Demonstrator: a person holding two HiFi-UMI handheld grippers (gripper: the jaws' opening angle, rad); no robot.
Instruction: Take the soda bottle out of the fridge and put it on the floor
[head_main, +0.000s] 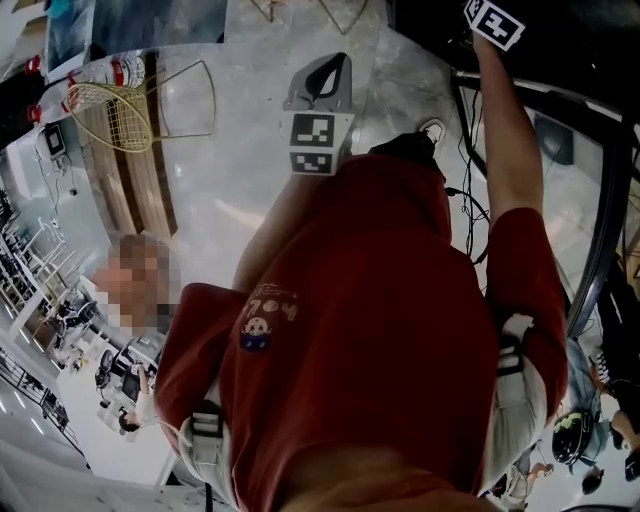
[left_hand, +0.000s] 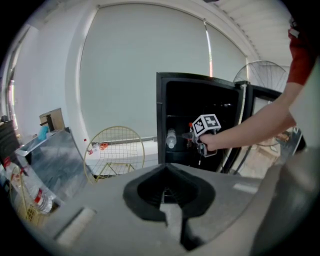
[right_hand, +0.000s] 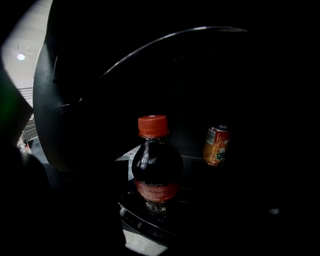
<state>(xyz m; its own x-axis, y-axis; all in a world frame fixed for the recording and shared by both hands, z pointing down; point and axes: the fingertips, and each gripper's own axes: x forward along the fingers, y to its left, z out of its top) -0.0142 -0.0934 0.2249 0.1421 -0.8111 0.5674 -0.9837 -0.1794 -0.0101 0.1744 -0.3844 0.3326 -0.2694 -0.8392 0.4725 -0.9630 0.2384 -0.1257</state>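
Observation:
The soda bottle (right_hand: 156, 170) is small and dark, with a red cap and a red label. It stands upright close in front of my right gripper, inside the dark fridge (left_hand: 220, 100). From the left gripper view, my right gripper (left_hand: 192, 134) reaches into the open black fridge, and a red cap shows at its tips. Its jaws are lost in the dark, so their state is hidden. In the head view only its marker cube (head_main: 495, 22) shows. My left gripper (head_main: 338, 62) is held out over the floor, away from the fridge, jaws together and holding nothing.
An orange can (right_hand: 216, 145) sits deeper in the fridge, right of the bottle. A clear bottle (left_hand: 171, 139) shows at the fridge's left side. A gold wire chair (left_hand: 116, 150) stands left of the fridge, a fan (left_hand: 265, 75) behind it. The pale floor (head_main: 240, 170) lies below.

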